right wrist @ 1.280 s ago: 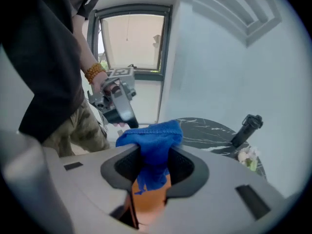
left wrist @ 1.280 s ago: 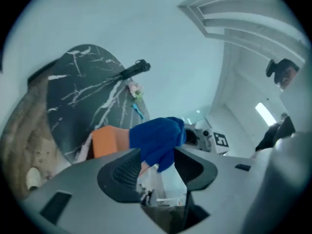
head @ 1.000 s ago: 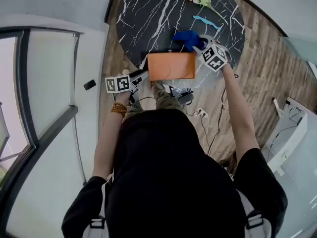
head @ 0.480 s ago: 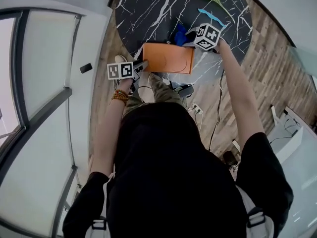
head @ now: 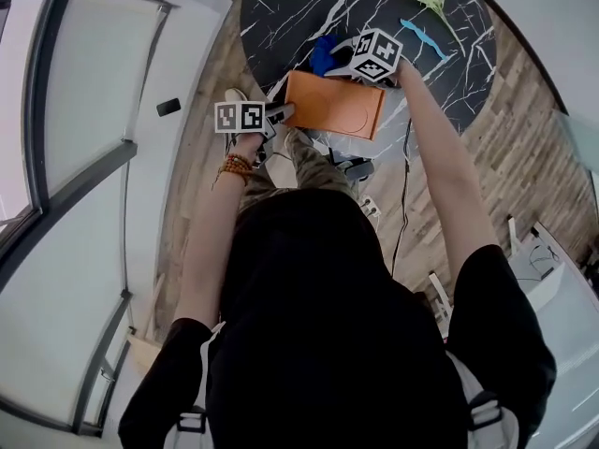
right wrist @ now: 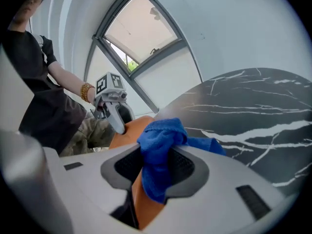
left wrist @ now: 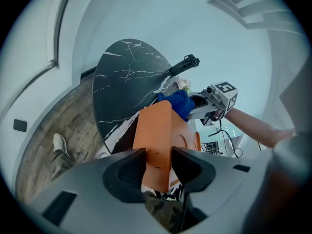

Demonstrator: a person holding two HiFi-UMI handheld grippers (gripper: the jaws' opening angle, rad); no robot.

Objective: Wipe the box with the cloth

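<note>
1. Bright, even daylight enters through the window [right wrist: 141, 30]; shadows stay soft and weak.
2. All views bend strongly at the edges; both gripper views have black rounded corners.
3. The closest foreground looks slightly unsharp.

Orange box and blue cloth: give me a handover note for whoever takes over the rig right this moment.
Left gripper: jaws have just been closing and are now shut on one end of the orange box, holding it at the near rim of the black marble table.
Right gripper: shut on the blue cloth, which sits at the box's far corner.
Done: box gripped, cloth at the box. How much is already wiped doesn't show.
Left: wipe the cloth across the box's top.
</note>
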